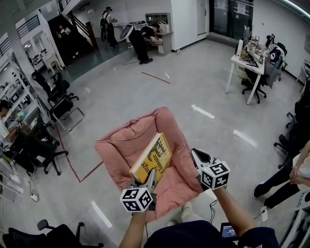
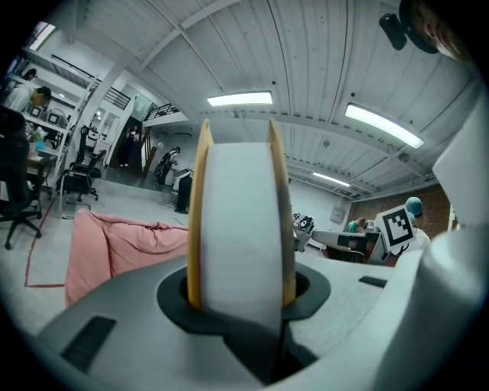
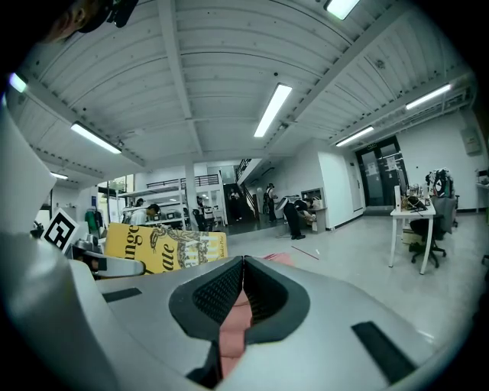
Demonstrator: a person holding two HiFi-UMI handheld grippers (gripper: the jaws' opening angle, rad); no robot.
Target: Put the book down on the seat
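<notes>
Book [image 1: 154, 156] pinched at its lower edge in left gripper [image 1: 149, 180], tilted over pink seat [image 1: 127, 140] — right gripper [image 1: 197, 156] jaws pressed together, empty.

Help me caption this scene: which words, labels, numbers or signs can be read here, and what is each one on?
"nge": yellow book cover, upper line, start hidden, right gripper view.
"ate": same cover, line below, start hidden.
Small print at the cover's right edge: too small to read.
Marker cubes: black-and-white patterns, no words.
White sheets on the far doors: too small to read.
</notes>
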